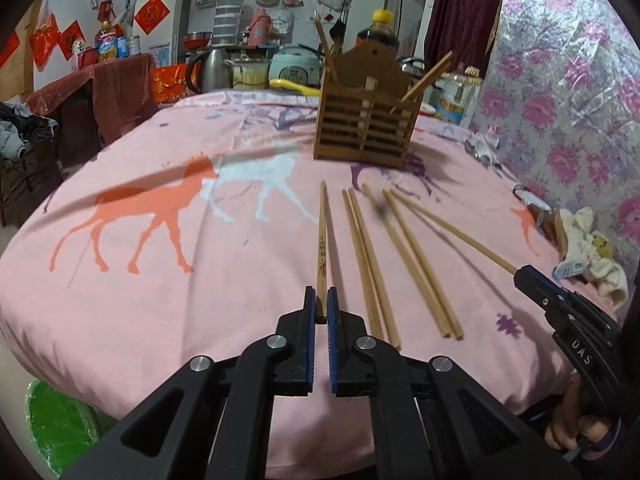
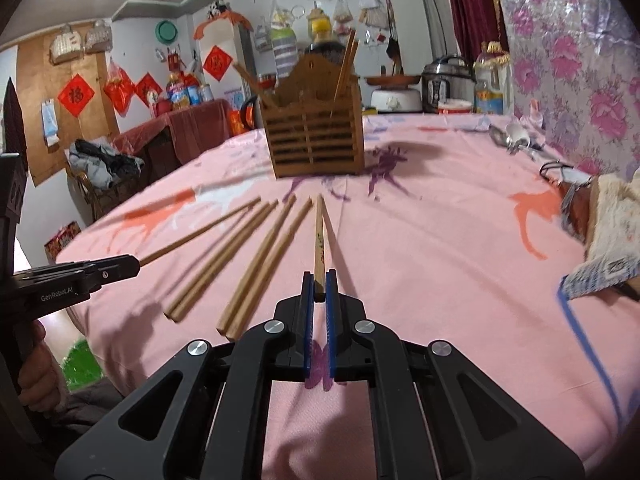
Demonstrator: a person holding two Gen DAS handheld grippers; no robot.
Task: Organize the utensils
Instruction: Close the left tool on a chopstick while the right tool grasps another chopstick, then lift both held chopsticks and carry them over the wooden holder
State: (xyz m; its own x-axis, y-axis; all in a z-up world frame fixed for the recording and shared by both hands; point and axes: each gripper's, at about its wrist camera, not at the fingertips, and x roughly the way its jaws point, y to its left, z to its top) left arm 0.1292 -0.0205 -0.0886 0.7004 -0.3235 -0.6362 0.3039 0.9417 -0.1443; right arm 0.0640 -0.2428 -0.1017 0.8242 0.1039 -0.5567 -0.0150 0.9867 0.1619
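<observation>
Gripping a printed chopstick [image 1: 321, 248] by its near end, my left claw [image 1: 321, 305] is closed tight on it, the stick running away from me over the pink horse-print tablecloth [image 1: 160, 280]. Just to its right lie two loose pairs of plain chopsticks [image 1: 366, 260], side by side on the cloth. Farther right, my right claw [image 2: 319, 283] is likewise clamped on the near end of another printed chopstick [image 2: 319, 236]. Beyond all the sticks, well apart from them, the slatted wooden utensil holder [image 1: 366, 120] stands upright on the table with a few chopsticks already leaning inside it.
</observation>
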